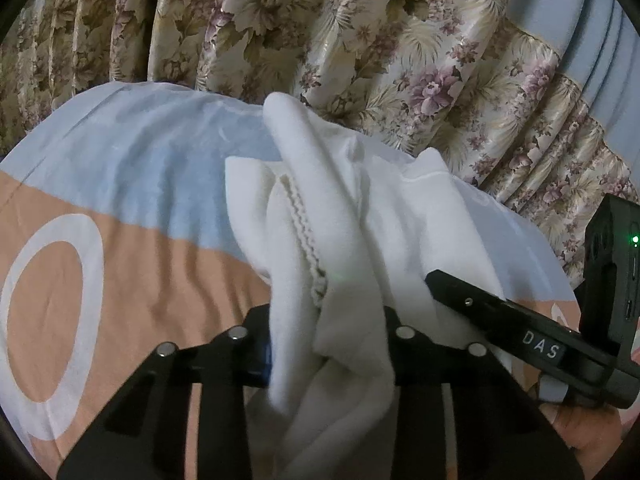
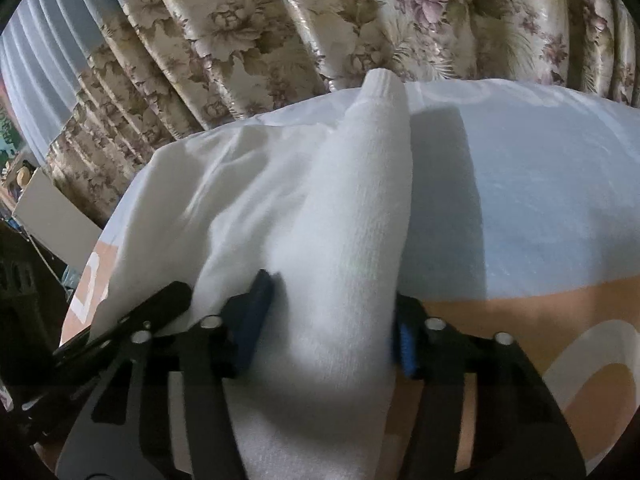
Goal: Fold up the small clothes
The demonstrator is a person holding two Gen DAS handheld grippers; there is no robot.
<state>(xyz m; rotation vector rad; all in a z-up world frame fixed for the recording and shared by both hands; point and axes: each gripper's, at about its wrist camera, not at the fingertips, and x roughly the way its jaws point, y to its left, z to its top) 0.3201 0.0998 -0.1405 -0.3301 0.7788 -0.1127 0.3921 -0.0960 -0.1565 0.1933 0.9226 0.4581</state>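
Both claws have bitten into the one white garment (image 1: 360,216), a soft knitted piece bunched in the middle of each frame on a bed sheet (image 1: 120,208) of pale blue and peach with white ring shapes. In the left wrist view the left claw (image 1: 328,344) sits at the lower centre, narrowed down on a thick gather of the cloth, which spills over its linkage and hides the pads. In the right wrist view the right claw (image 2: 326,320) stands somewhat wider, its blue pads (image 2: 256,312) pressed against either side of a fat rolled fold that rises toward the upper centre. The step in hand looks like the pick-up: two edges seized so the piece can be lifted and spread. The next move probably calls for drawing the claws apart, evenly, until the cloth hangs flat, then laying it down smooth. Counted: one garment, two claws, one sheet, and one flowered curtain (image 2: 280,32) across the top of both frames.
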